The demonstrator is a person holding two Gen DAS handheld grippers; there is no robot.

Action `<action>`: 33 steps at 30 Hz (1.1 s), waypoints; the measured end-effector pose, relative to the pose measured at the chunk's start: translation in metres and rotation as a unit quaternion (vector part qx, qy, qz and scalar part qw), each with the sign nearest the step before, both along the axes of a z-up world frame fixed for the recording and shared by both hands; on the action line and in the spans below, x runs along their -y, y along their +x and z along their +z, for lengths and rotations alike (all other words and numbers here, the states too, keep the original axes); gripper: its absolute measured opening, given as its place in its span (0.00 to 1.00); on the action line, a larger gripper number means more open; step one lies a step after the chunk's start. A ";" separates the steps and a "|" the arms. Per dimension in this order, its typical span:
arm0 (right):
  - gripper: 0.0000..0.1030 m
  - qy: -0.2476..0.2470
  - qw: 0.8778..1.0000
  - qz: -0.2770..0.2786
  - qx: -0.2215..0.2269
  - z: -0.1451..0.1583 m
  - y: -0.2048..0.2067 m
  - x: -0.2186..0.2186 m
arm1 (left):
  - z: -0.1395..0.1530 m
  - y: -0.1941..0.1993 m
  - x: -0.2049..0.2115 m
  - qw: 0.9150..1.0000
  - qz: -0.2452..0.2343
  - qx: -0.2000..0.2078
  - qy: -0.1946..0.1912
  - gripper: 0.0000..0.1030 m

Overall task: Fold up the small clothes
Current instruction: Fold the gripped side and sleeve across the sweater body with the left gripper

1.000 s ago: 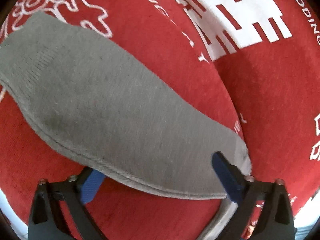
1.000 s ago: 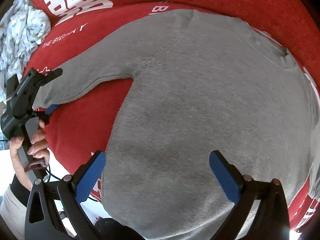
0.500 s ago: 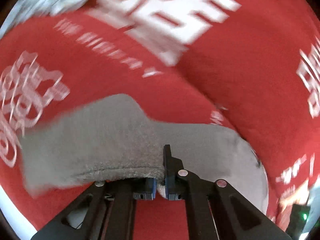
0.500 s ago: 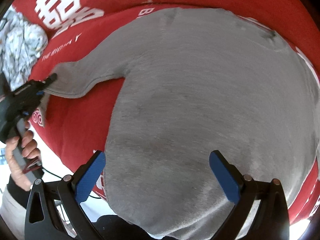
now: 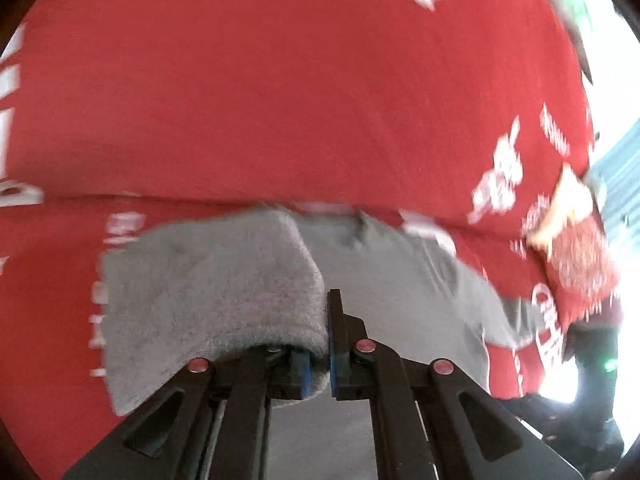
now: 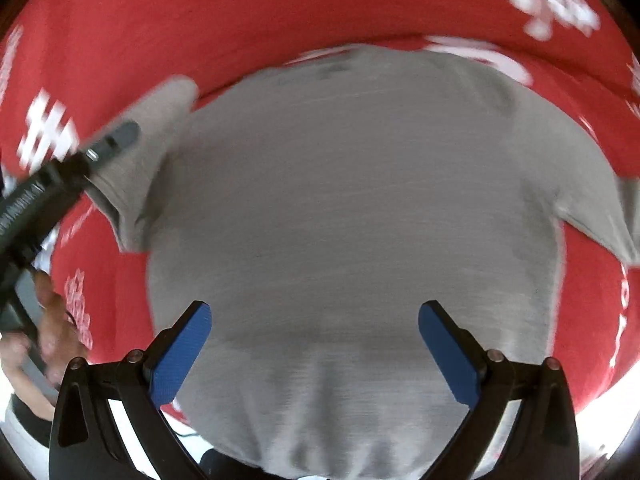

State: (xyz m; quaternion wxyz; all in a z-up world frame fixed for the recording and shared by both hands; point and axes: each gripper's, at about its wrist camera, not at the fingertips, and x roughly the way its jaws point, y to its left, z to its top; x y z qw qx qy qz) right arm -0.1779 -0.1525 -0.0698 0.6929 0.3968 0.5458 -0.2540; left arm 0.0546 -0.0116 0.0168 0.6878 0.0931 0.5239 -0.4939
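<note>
A small grey sweater [image 6: 352, 216] lies flat on a red cloth [image 6: 240, 20] with white print. My left gripper [image 5: 319, 364] is shut on the sweater's left sleeve [image 5: 208, 292] and holds it lifted, folded in toward the body. In the right wrist view the left gripper [image 6: 108, 144] shows at the left with the sleeve [image 6: 140, 160] doubled over by the shoulder. My right gripper [image 6: 316, 344] is open and empty, its blue pads [image 6: 180, 352] spread above the sweater's lower body near the hem.
The red cloth [image 5: 320, 80] covers the whole surface and hangs over the near edge. The sweater's right sleeve [image 6: 600, 216] lies spread out to the right. A hand [image 6: 52, 332] holds the left gripper's handle at the lower left.
My left gripper has shut on the left sleeve and carried it up and in toward the sweater's body. My right gripper stayed open and shifted toward the middle of the hem.
</note>
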 end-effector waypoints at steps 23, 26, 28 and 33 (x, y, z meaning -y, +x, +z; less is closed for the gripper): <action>1.00 -0.183 0.949 0.257 -0.023 0.005 0.102 -0.034 | -0.032 0.020 -0.114 0.970 0.087 0.070 0.217 0.90; 0.94 -0.258 0.897 0.354 -0.048 -0.013 0.135 -0.067 | -0.039 0.039 -0.138 0.961 0.133 0.063 0.235 0.90; 0.88 -0.301 0.871 0.382 -0.063 -0.026 0.154 -0.077 | -0.042 0.053 -0.145 0.958 0.163 0.052 0.228 0.90; 0.06 -0.290 0.896 0.330 -0.056 -0.032 0.171 -0.047 | -0.066 0.076 -0.135 0.949 0.185 0.047 0.249 0.90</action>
